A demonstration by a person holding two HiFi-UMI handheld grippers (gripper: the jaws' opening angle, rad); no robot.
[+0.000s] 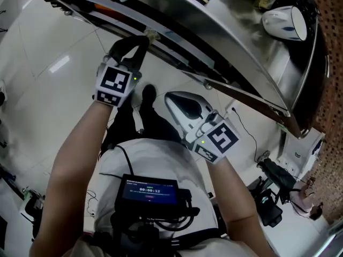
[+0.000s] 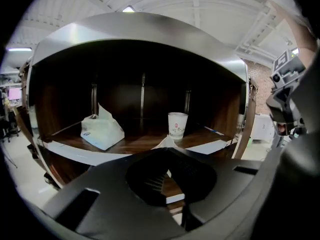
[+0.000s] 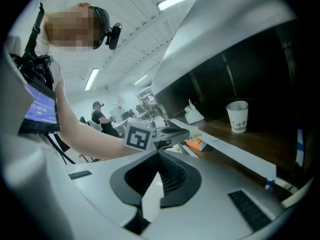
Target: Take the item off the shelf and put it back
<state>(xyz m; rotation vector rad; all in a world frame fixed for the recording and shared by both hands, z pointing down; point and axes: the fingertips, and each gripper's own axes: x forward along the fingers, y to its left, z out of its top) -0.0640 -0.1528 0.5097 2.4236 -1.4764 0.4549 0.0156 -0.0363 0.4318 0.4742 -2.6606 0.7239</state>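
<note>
Two grippers at the shelf front. Left gripper has its jaws pinched together on a small white item at the shelf lip. The item is mostly hidden behind the jaws, so can't tell what it is. Its peak points to 12 o'clock in the left gripper view; long axis unreadable. Paper cup stands at 12 o'clock beyond it, white bag at 10 o'clock. Right gripper has its jaws closed with nothing between, at 4 o'clock from the left one in the head view. Shelf back is dark.
</note>
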